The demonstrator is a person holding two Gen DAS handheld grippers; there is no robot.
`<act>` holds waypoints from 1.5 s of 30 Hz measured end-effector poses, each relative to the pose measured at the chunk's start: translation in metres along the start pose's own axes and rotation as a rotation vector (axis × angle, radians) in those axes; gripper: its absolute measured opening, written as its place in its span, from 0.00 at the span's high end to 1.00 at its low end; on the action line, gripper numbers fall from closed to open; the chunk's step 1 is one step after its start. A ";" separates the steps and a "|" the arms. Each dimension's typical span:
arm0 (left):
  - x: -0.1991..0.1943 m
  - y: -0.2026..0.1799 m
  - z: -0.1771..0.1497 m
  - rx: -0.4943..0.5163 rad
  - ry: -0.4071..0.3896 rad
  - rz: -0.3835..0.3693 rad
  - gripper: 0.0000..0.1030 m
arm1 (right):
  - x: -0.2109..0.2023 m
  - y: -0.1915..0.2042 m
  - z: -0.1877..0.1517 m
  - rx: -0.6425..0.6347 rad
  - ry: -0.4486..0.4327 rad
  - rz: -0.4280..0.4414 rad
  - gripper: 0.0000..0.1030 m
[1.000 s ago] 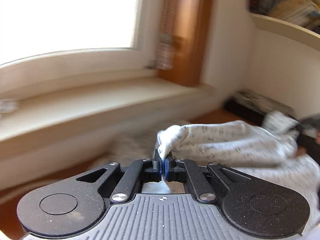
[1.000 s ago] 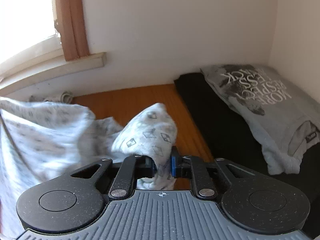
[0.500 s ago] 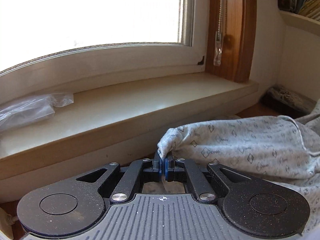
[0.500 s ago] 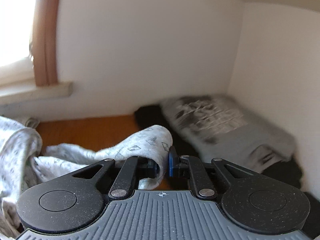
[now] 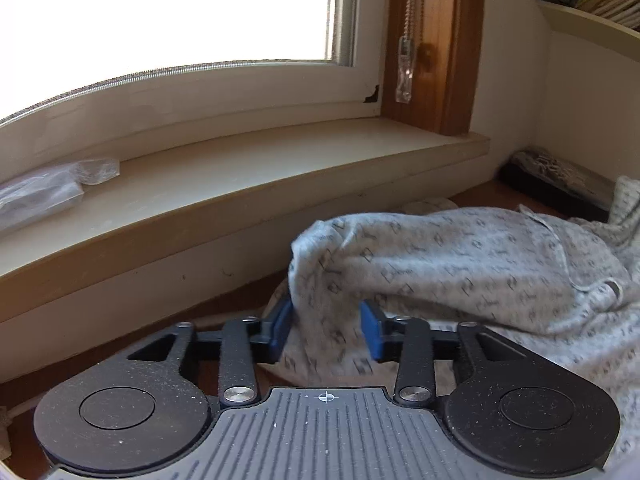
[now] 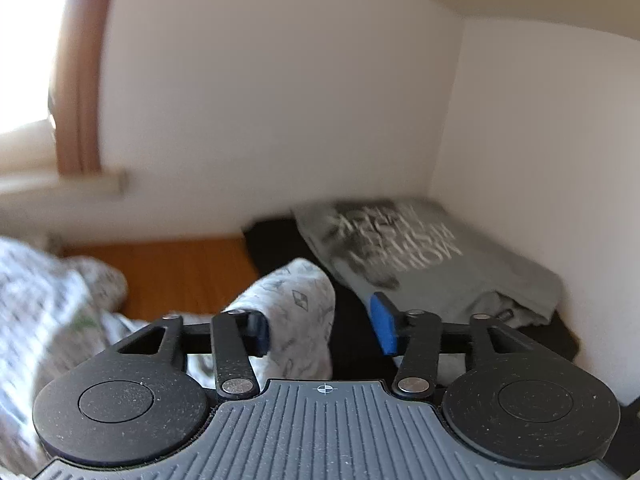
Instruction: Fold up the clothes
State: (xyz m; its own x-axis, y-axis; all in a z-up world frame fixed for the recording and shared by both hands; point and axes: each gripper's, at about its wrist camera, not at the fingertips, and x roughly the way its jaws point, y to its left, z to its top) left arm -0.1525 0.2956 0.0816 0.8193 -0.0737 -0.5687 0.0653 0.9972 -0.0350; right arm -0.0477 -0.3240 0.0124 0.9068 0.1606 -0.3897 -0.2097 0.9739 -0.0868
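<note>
Left gripper (image 5: 326, 330): jaws opening, blue pads apart, corner of the patterned grey garment (image 5: 460, 268) sits between them but the pads are not pressing on it, so it is released. The cloth edge runs close to the left pad; whether it touches is unclear. The rest of that garment lies bunched to the right on the wooden tabletop (image 5: 240, 292), just below the windowsill (image 5: 260, 176). A clear plastic bag (image 5: 44, 188) lies on the sill at far left, and a blind-cord pull (image 5: 404, 68) hangs by the wooden window frame (image 5: 436, 48). Right gripper (image 6: 322, 328): jaws opening too. A rounded fold of the same garment (image 6: 296, 312) is between the fingers, lying against the left pad with a clear gap to the right pad, so no grip there either. More of the garment is piled at left in the right wrist view, blurred. Beyond the right gripper, far right in the corner of the walls, a grey printed T-shirt (image 6: 432, 260) lies folded on top of a black garment (image 6: 276, 240); its print lettering is too blurred to read. Bare tabletop shows between the patterned cloth and the black one.
</note>
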 end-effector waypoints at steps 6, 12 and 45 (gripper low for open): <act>-0.020 -0.026 -0.013 0.003 0.007 -0.090 0.57 | 0.009 0.030 -0.022 0.059 0.009 0.139 0.48; -0.001 -0.090 -0.031 0.089 0.067 -0.228 0.57 | 0.032 0.072 -0.051 0.017 0.122 0.292 0.46; -0.017 0.014 -0.050 0.190 0.169 0.030 0.64 | 0.023 0.083 -0.048 -0.057 0.115 0.254 0.33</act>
State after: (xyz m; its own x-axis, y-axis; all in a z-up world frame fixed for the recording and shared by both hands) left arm -0.1938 0.3116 0.0493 0.7169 -0.0255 -0.6967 0.1609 0.9784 0.1298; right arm -0.0613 -0.2466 -0.0477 0.7758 0.3756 -0.5069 -0.4481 0.8937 -0.0236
